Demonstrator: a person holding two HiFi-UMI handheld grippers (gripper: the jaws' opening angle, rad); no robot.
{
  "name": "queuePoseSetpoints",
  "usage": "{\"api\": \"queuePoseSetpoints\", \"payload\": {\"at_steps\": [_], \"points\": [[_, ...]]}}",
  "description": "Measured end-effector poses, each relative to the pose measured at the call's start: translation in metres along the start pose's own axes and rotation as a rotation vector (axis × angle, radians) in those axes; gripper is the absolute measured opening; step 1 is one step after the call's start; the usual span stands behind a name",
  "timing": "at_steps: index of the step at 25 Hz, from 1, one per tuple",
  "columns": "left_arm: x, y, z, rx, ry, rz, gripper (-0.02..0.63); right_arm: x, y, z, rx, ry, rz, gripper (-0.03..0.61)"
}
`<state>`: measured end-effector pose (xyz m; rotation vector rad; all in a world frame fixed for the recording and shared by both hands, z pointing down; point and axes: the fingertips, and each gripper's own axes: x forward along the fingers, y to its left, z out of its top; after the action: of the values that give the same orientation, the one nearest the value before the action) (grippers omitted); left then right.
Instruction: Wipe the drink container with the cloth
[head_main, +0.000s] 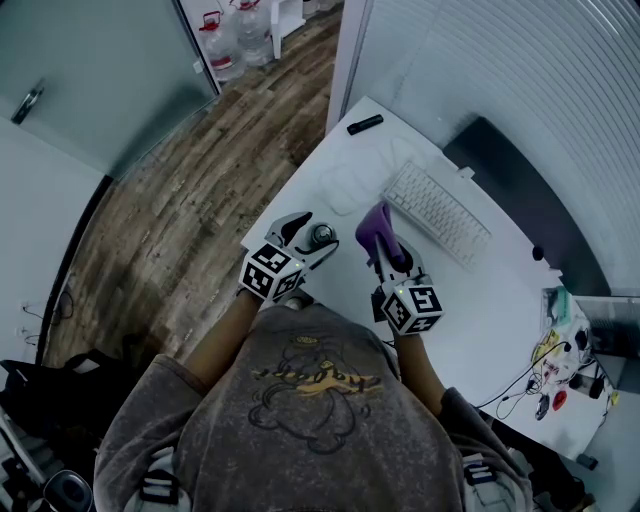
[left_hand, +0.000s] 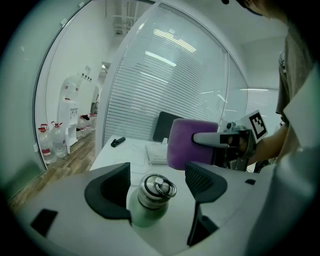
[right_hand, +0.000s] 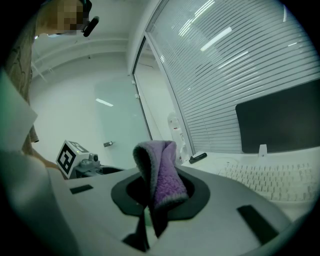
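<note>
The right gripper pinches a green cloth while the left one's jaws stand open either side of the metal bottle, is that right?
Not quite: the cloth is purple, not green, as the right gripper view shows. The right gripper does pinch it, and the left gripper has its jaws open either side of the metal bottle.

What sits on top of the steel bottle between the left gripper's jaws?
A round metal lid with a ring handle caps the grey steel bottle; its base is hidden behind the left gripper.
</note>
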<state>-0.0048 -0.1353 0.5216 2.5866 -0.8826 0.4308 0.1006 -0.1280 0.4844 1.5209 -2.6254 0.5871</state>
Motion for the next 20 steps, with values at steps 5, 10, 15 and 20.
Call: {"api": "queuePoseSetpoints", "payload": {"at_steps": [5,10,15,20], "points": [[0.009,-0.002,-0.015,0.01,0.045,-0.007,0.327,-0.003,-0.003,-0.002,0.004,0.004,-0.004,0.054],[0.015,-0.001,-0.022,0.009,0.067,-0.009,0.325,-0.006,-0.007,-0.004,0.006,0.008,-0.016,0.054],[0.019,0.002,-0.026,0.012,0.081,0.007,0.324,-0.011,-0.011,-0.007,0.008,0.014,-0.025,0.054],[0.02,0.002,-0.029,-0.013,0.085,0.007,0.29,-0.016,-0.015,-0.01,-0.004,0.027,-0.033,0.054]]}}
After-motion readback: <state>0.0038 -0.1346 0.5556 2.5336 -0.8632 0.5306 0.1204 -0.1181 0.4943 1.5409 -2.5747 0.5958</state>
